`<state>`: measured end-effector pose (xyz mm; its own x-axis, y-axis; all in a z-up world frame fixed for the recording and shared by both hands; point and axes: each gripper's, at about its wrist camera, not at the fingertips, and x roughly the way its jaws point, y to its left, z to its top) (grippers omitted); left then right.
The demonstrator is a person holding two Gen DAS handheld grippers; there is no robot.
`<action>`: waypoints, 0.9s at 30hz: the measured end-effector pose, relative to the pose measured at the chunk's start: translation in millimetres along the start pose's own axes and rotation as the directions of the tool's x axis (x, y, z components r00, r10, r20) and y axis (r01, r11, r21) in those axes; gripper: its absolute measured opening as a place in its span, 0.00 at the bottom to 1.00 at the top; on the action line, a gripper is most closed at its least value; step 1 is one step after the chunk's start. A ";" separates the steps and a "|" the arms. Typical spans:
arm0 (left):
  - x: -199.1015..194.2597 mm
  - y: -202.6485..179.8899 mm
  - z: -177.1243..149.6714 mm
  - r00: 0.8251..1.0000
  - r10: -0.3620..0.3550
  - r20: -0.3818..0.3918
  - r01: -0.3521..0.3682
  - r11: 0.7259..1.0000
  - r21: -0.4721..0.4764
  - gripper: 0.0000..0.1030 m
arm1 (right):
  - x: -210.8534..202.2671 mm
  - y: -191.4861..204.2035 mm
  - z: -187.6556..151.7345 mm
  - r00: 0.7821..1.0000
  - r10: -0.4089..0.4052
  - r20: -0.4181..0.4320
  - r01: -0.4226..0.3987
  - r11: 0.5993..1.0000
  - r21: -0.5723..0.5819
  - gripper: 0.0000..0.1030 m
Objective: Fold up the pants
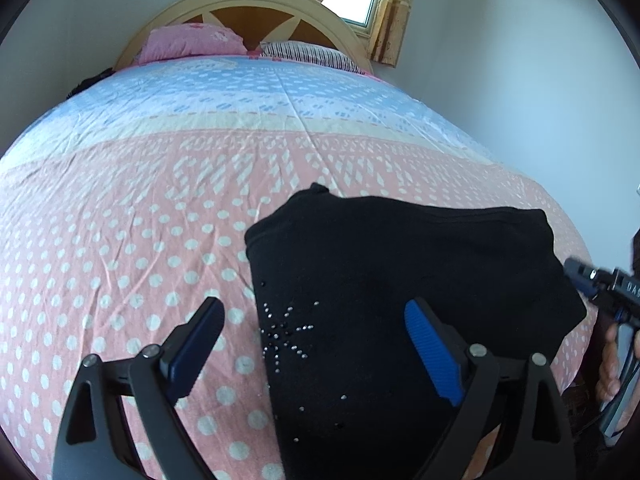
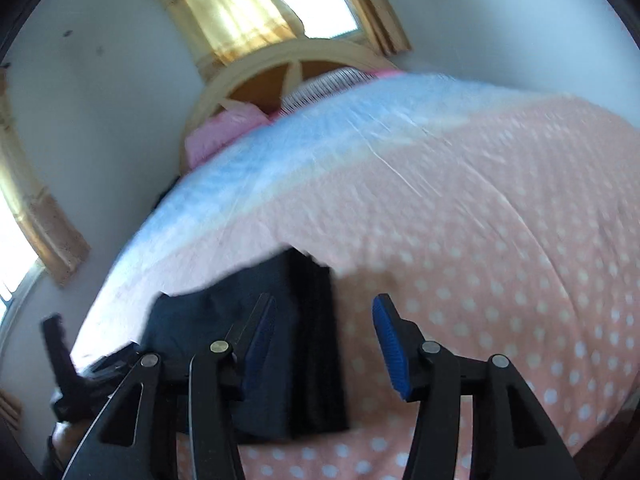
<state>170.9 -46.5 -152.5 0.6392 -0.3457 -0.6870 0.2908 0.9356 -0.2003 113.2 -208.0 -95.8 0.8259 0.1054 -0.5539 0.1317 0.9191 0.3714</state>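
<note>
Black pants (image 1: 400,264) lie folded into a compact stack on the pink dotted bedsheet (image 1: 120,240), a rhinestone star on their near left part. My left gripper (image 1: 316,316) hovers over them, open wide, its right pad above the cloth and its left pad above the sheet. At the right edge of this view the right gripper (image 1: 592,280) shows beside the pants, held by a hand (image 1: 608,372). In the blurred right wrist view my right gripper (image 2: 324,320) is open above the right edge of the pants (image 2: 192,320), gripping nothing. The left gripper (image 2: 56,344) shows at the far left.
A pink pillow (image 1: 192,42) and a striped pillow (image 1: 308,54) rest against the wooden headboard (image 1: 256,4). A window with yellow curtains (image 1: 392,8) is behind it. The sheet (image 2: 480,260) spreads wide to the right of the pants. White walls flank the bed.
</note>
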 end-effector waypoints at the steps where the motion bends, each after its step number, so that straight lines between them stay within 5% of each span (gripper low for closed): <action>1: 0.4 -2.1 0.2 1.000 0.013 0.003 -0.013 1.000 0.011 0.92 | 3.8 14.6 3.2 0.999 0.040 0.004 -0.040 0.998 -0.049 0.51; 5: 4.3 -8.3 0.6 0.998 0.067 0.003 -0.068 0.997 0.046 0.98 | 35.8 44.9 -0.2 0.986 0.157 -0.063 -0.165 0.974 -0.157 0.51; 8: 6.3 -8.0 2.0 0.997 0.073 -0.003 -0.073 0.996 0.049 0.98 | 74.5 27.9 -6.5 0.983 0.100 -0.154 -0.113 0.991 -0.076 0.51; 12: 10.8 -6.0 1.9 0.997 0.069 -0.021 -0.068 0.996 0.050 1.00 | 82.0 4.8 -9.1 0.971 0.176 -0.162 -0.177 0.984 0.007 0.51; 27: 21.9 1.6 23.3 0.993 0.121 -0.013 -0.120 0.989 0.083 1.00 | 42.0 29.3 -36.3 0.988 -0.041 -0.149 -0.005 0.954 -0.299 0.51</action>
<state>201.9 -54.3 -151.6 0.6601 -0.2287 -0.7155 0.2698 0.9611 -0.0583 131.9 -162.8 -135.2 0.7290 0.1225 -0.6735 -0.0424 0.9900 0.1342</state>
